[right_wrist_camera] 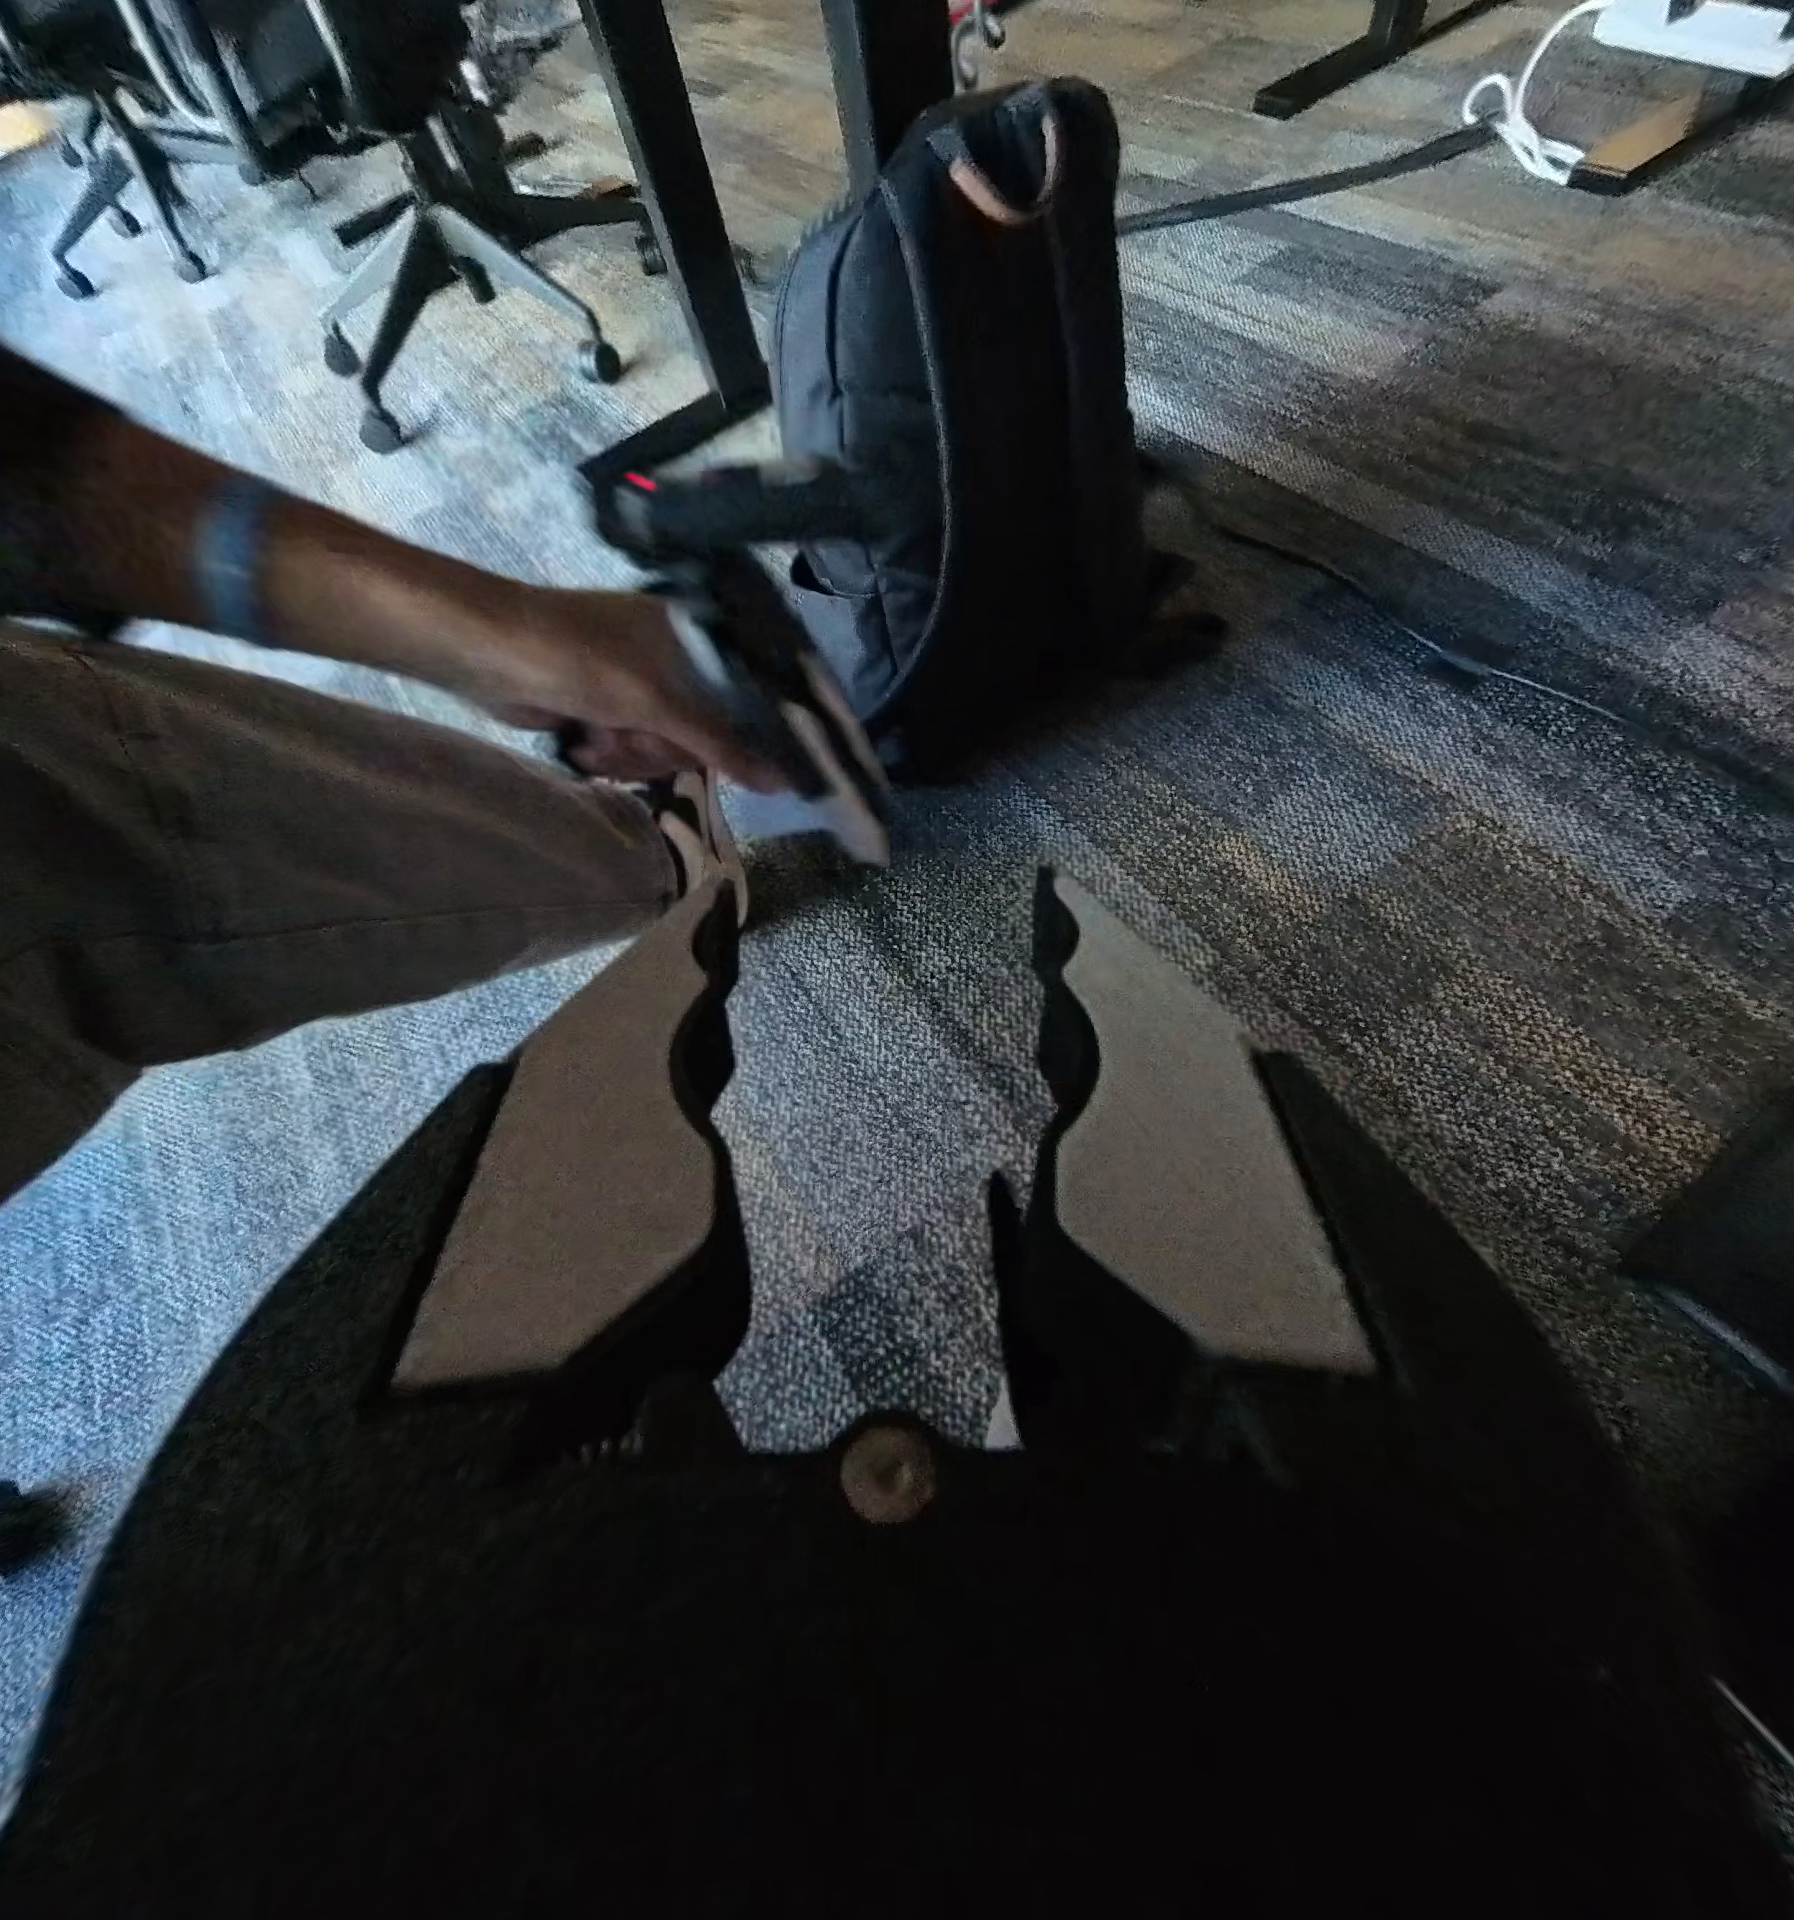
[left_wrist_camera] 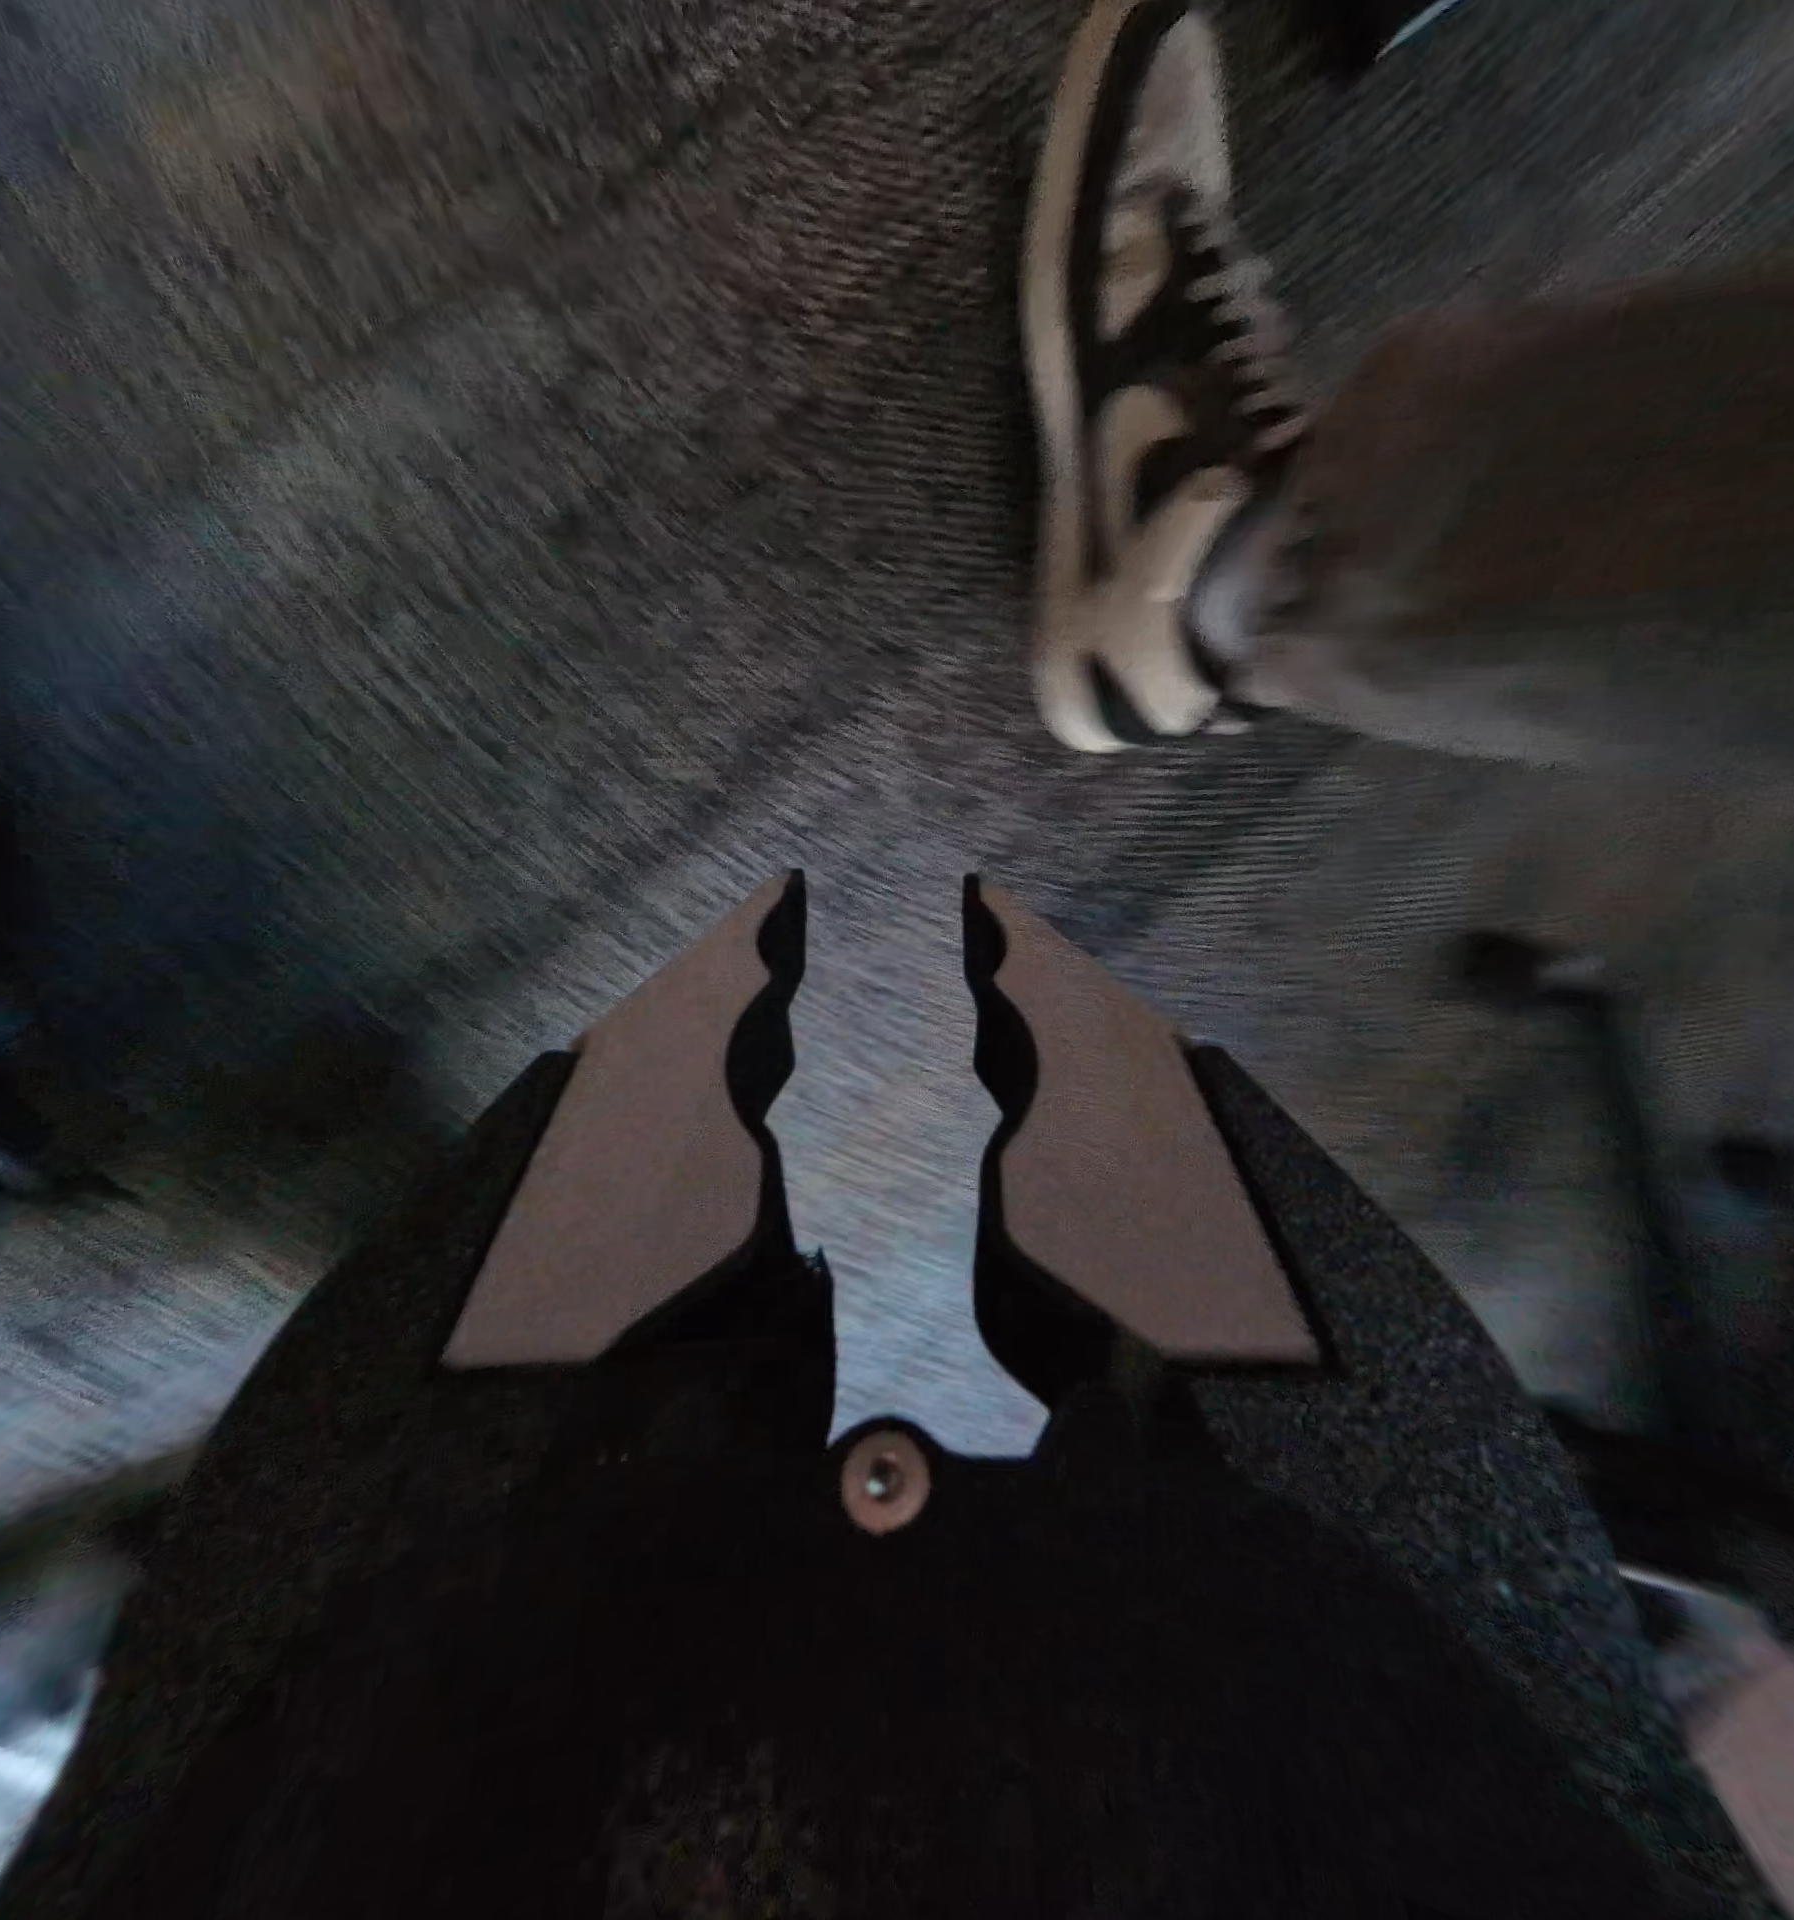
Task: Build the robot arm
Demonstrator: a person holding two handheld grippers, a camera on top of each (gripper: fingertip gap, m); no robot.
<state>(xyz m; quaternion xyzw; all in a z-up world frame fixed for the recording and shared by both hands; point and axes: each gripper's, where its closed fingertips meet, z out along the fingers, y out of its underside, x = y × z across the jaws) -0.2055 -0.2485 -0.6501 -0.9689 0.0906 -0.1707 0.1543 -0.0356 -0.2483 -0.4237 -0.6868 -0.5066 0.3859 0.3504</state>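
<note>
Empty parted right tool (right_wrist_camera: pixel 888 883) above carpet (right_wrist_camera: pixel 1340 831), near backpack (right_wrist_camera: pixel 934 395)

Black backpack (right_wrist_camera: pixel 934 416) on grey mottled carpet (right_wrist_camera: pixel 1392 831); tan-and-black shoe (left_wrist_camera: pixel 1132 416).

One backpack (right_wrist_camera: pixel 934 416), two office chairs (right_wrist_camera: pixel 436 208), one shoe (left_wrist_camera: pixel 1132 416), and two grippers (right_wrist_camera: pixel 888 883).

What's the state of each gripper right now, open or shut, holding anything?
Left gripper: open, narrow gap, empty, above blurred carpet.
Right gripper: open wider, empty, over carpet near the dark backpack.
</note>
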